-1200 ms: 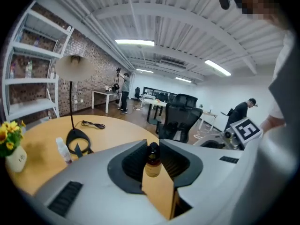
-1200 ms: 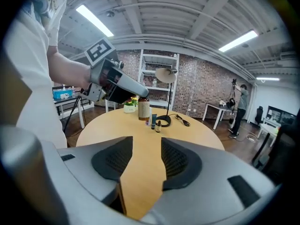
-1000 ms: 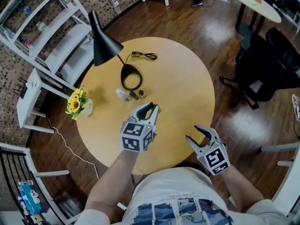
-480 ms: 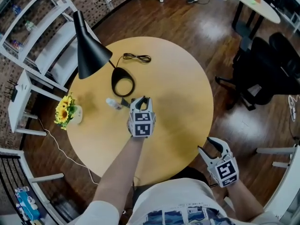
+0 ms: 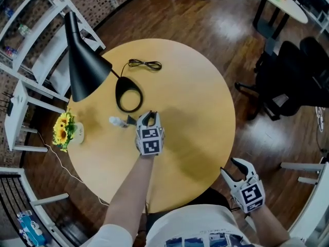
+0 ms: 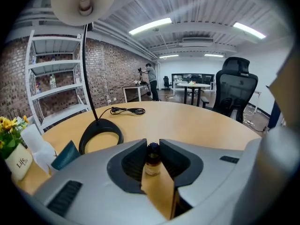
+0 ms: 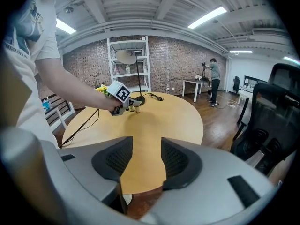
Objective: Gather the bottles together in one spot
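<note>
Grey jaws of the right gripper [image 5: 235,168] stand partly apart with nothing between them. It hangs nearest, off the near-right edge of the round wooden table [image 5: 195,96], and takes no part in this step.

Further in, mid-table, the left gripper [image 5: 148,118] points down at a slant, jaws narrow. A small amber bottle [image 6: 152,165] with a dark cap stands upright right at the jaw mouth, one tip on each side. The pads do not appear to press it yet. Judgement: this is the approach, and no grip is made.

The right gripper view shows a second small bottle [image 7: 138,109] just beside the first, at the same tips.

Left of them lie a teal object [image 5: 129,120] and a pale bottle [image 5: 115,121]. Whether the pale bottle stands or lies, I cannot tell. Beyond is the lamp base [image 5: 128,94], with the cable [image 5: 145,64] at the far side.

Notes for doing the step well:
- Ease forward until the bottle body, not only the cap, sits between the pads. The bottle is light and top-heavy, so it could tip.
- Keep it centred and close slowly.
- Mind the neighbouring bottle, which a jaw tip could knock over.
- The pale bottle to the left looks a sensible gathering spot. Lift low, and set down upright, short of the lamp base.
</note>
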Demonstrator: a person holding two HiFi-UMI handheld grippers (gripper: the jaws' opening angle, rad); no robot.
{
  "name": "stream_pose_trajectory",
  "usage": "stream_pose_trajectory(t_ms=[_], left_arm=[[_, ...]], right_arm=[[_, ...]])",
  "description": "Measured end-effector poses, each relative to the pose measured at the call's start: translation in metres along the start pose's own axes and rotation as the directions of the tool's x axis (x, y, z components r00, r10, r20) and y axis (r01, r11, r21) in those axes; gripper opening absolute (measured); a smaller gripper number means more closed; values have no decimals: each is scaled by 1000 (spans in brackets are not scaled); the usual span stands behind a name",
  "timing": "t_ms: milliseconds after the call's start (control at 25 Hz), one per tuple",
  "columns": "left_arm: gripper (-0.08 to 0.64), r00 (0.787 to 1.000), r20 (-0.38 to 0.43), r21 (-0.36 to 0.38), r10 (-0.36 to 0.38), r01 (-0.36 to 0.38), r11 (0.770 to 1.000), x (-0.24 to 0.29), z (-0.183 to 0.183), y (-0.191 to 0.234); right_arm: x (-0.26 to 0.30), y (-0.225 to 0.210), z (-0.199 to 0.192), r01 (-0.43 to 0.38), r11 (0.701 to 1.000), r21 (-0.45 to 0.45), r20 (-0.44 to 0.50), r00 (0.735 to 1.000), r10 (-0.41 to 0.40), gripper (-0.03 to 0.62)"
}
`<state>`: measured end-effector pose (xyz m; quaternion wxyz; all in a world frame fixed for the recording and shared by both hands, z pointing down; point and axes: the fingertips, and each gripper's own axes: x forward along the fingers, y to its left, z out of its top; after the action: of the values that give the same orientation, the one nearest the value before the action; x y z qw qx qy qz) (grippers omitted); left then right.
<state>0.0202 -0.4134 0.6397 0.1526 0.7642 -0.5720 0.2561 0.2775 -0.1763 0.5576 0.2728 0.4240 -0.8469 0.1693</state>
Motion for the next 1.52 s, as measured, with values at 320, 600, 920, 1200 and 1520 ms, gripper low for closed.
stream_pose_trajectory(t_ms=[320,600,920,1200,1520], left_arm=[[111,1000,17,28,-17,17,999,-6,3,1],[147,984,171,-71,-40,53,996,-82,36,-5],[149,985,166,-186,-55,86,979,-257,-9,1],[147,989,142,-297,-36,78,952,-394,-75,24],[146,989,142,-299,-50,91,950,-497,-132,36]], right_arm=[[8,4,7,-11,1000,11,20,1000,10,219],[5,27,26,-32,999,-39,59,998,34,219],[-6,91,64,-70,995,-66,175,981,80,221],[-35,172,69,-123,988,-89,198,970,138,222],[-71,269,60,-124,991,-43,203,970,131,221]])
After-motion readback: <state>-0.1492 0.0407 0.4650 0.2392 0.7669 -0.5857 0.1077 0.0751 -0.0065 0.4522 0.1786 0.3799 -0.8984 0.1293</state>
